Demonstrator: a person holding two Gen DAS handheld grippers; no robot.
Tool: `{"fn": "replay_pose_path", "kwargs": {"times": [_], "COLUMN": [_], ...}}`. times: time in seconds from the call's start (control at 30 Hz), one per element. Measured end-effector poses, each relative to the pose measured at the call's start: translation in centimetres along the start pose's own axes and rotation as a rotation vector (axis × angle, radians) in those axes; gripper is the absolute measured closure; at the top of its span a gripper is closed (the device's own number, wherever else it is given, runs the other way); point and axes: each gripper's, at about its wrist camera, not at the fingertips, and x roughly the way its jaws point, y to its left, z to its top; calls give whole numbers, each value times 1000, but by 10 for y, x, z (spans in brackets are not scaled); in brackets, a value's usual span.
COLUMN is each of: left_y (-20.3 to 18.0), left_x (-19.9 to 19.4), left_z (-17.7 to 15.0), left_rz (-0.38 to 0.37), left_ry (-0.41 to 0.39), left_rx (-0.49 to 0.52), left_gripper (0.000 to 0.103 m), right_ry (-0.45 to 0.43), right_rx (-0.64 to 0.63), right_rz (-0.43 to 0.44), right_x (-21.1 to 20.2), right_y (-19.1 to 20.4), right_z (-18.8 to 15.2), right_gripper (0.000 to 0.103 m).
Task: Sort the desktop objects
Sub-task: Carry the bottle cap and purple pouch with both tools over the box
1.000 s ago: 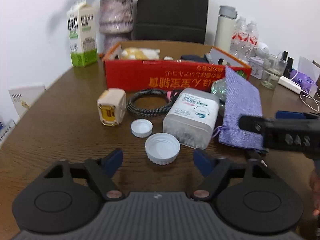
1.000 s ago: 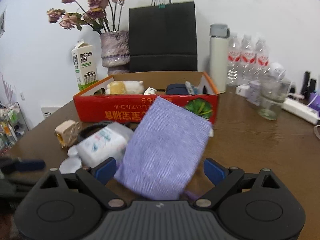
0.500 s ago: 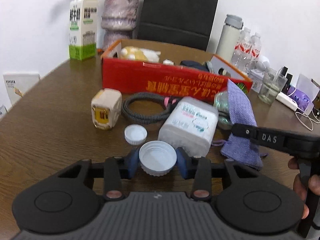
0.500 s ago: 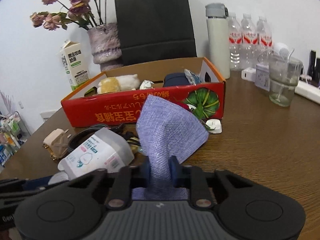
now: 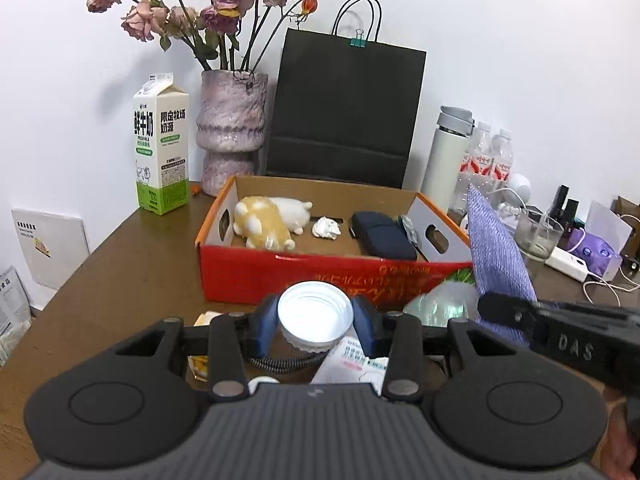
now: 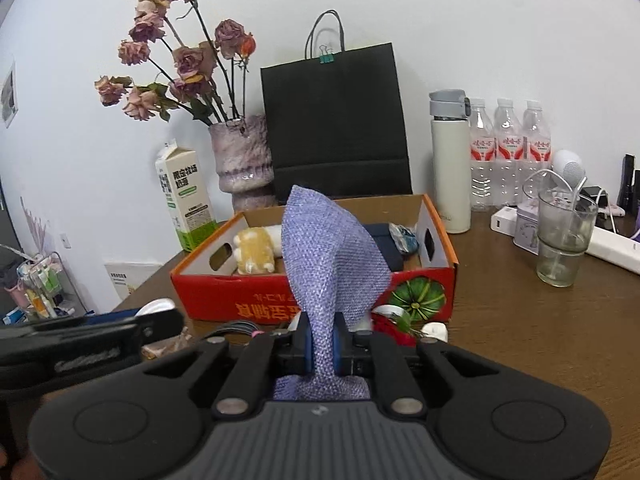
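Observation:
My left gripper (image 5: 315,322) is shut on a white round lid (image 5: 315,316), held up off the table in front of the red cardboard box (image 5: 320,276). My right gripper (image 6: 322,346) is shut on a purple woven pouch (image 6: 328,256), which stands up tall between its pads; the pouch (image 5: 498,252) and the right gripper's black body also show at the right of the left wrist view. Inside the box (image 6: 224,292) lie a yellow and white plush toy (image 5: 266,222), a crumpled white tissue (image 5: 327,227) and a dark blue case (image 5: 382,236).
Below the left gripper a white plastic jar (image 5: 354,364), a coiled black cable (image 5: 280,362) and a small white cap (image 5: 262,382) remain on the brown table. Behind the box stand a milk carton (image 5: 162,148), a vase of dried roses (image 5: 232,132), a black paper bag (image 5: 344,108), a white flask (image 6: 450,164), bottles and a glass (image 6: 564,240).
Both grippers closed, the left on the white lid and the right on the purple pouch, then both rose off the table with them.

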Motion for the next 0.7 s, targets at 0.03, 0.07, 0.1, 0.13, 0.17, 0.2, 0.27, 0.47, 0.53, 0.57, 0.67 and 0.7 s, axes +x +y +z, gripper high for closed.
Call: {"fn": "replay_pose_path", "kwargs": {"times": [0.03, 0.07, 0.1, 0.13, 0.17, 0.2, 0.27, 0.47, 0.53, 0.57, 0.67, 0.7], "left_y": [-1, -3, -4, -7, -8, -9, -8, 1, 1, 2, 2, 2], "left_x": [-2, -6, -10, -15, -20, -27, -40, -72, -78, -80, -89, -92], "left_z": [1, 0, -1, -1, -2, -3, -5, -25, -37, -42, -62, -68], "left_rz": [-1, -9, -14, -16, -15, -14, -17, -24, -33, -37, -44, -46], "left_ry": [4, 4, 1, -3, -10, -18, -29, -21, 2, 16, 54, 65], "left_rx": [-3, -2, 2, 12, 22, 31, 37, 23, 19, 17, 20, 18], "left_gripper": [62, 62, 62, 62, 62, 62, 62, 62, 62, 62, 62, 62], "right_ry": [-3, -10, -15, -18, -21, -22, -20, 132, 163, 178, 191, 186], "right_rx": [-7, -17, -25, -29, -23, -15, -6, -83, -75, -65, -35, -40], "right_rz": [3, 3, 0, -3, -7, -9, 3, 71, 54, 52, 30, 23], "right_x": [-3, -7, -11, -14, -18, -22, -34, -51, -56, -58, -70, -77], "right_y": [3, 6, 8, 8, 7, 6, 1, -1, -3, -5, -8, -7], "right_z": [0, 0, -1, -2, -2, -2, -5, -44, -62, -70, -91, -96], "right_gripper": [95, 95, 95, 95, 95, 95, 93, 88, 84, 83, 83, 83]}}
